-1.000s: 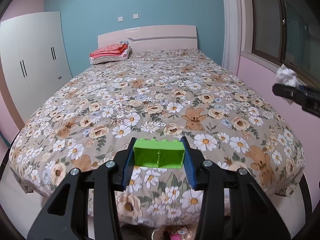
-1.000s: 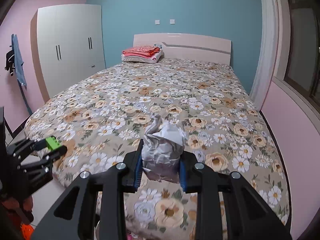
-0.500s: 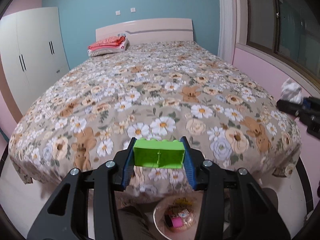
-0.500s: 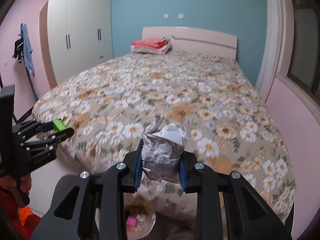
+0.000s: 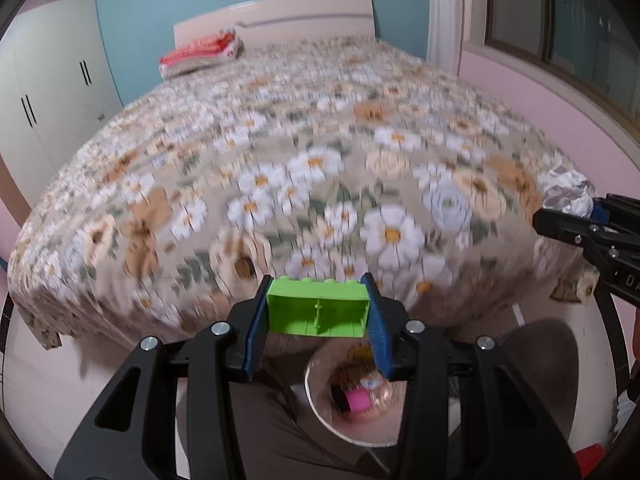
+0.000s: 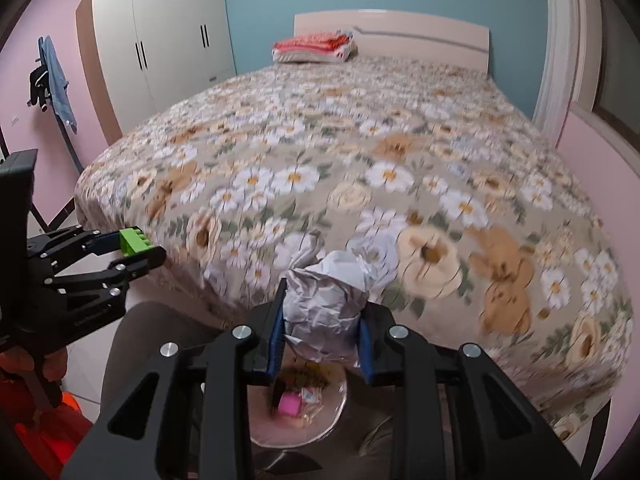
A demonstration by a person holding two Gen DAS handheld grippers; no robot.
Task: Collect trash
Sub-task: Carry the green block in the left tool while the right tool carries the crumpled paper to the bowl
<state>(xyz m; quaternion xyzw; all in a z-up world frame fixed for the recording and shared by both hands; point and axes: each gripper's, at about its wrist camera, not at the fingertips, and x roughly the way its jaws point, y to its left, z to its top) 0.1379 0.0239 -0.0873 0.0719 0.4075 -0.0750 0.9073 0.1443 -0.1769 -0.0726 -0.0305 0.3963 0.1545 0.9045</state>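
The left gripper (image 5: 318,312) clamps a green toy brick (image 5: 317,309); the right gripper (image 6: 320,316) clamps a crumpled paper wad (image 6: 326,300). Both hang above the bin (image 5: 320,404), which already contains litter. Release of both items remains.

Both wrist views angled down at foot of bed (image 5: 320,152), sharing bin (image 6: 336,404), side by side
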